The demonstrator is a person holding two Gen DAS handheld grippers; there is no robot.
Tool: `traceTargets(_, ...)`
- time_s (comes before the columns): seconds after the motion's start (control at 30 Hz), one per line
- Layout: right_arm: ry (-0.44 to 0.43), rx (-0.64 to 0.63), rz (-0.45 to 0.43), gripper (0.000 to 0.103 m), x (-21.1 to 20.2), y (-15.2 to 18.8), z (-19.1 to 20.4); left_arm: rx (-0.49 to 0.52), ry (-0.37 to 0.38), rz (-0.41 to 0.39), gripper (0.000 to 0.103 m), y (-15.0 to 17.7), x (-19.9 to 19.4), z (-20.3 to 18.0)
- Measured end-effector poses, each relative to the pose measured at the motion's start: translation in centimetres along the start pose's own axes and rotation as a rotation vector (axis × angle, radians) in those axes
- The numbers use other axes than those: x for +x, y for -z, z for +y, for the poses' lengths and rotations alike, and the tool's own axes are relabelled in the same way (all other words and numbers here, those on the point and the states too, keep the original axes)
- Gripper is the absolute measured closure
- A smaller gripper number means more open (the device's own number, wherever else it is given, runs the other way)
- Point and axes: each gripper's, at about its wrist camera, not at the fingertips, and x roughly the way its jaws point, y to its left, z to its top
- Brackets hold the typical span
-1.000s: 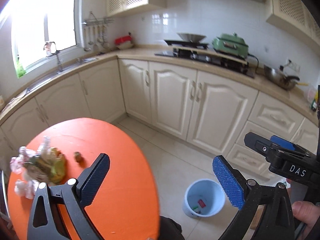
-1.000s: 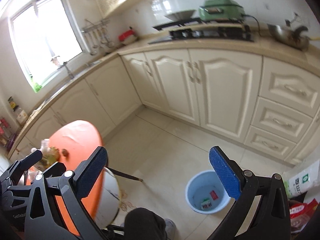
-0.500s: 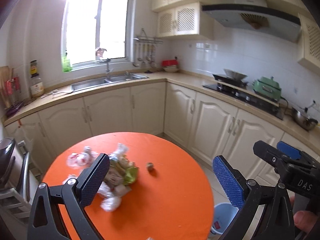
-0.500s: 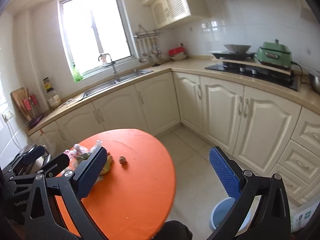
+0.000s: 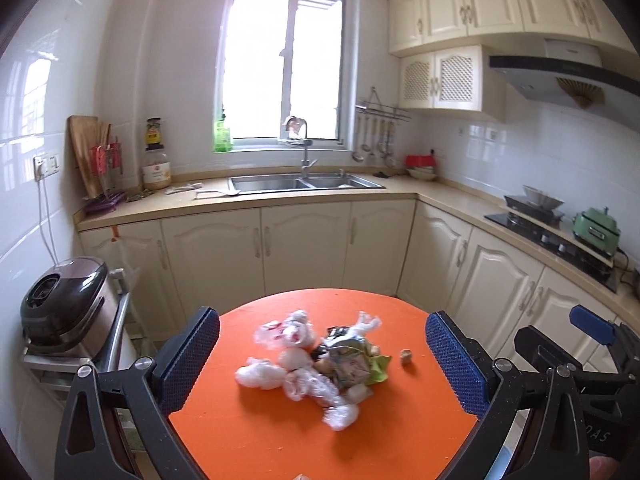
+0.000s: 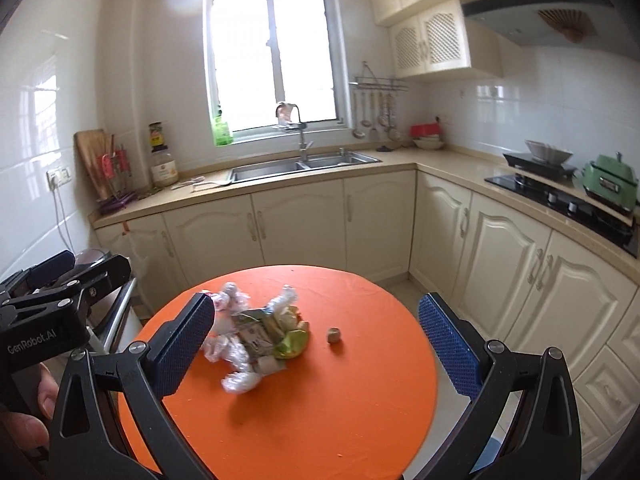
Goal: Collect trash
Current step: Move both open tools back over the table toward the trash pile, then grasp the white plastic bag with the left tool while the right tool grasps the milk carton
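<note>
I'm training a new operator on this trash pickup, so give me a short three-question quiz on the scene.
1. True or false: the left gripper is open and holds nothing.
2. Where is the pile of crumpled plastic wrappers? A) steel sink B) round orange table C) stove
3. On which side of the pile does the small brown lump lie, apart from it, in the left wrist view?

Key: 1 true; 2 B; 3 right.

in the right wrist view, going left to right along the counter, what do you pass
wooden cutting board → sauce bottle → sink → red container → stove → green pot
</note>
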Motion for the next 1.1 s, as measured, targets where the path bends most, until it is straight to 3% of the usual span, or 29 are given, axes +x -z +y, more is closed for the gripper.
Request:
traceTargets(0.17, -0.033, -0.038, 0.002, 0.0, 0.5, -0.1, 2.4, -0.018, -0.03, 0.005, 0.001, 0.9, -1.8, 1.1)
traceTargets(0.5, -0.047, -0.072, 0.055, 0.0, 4.2, 0.3, 4.2, -0.056, -0.08, 0.066, 0.001, -0.8, 0.4, 5.2)
traceTargets(0.77, -0.037, -0.1, 0.164, 0.0, 10.0, 2.0, 4.7, -0.091, -0.096, 0.179, 0.001, -2.0, 7.3, 7.9)
traceTargets(1.1, -0.036, -0.122, 0.325, 0.0, 17.9, 5.6, 5.2, -0.089, -0.048, 0.373, 0.001, -1.9, 21.7, 7.8)
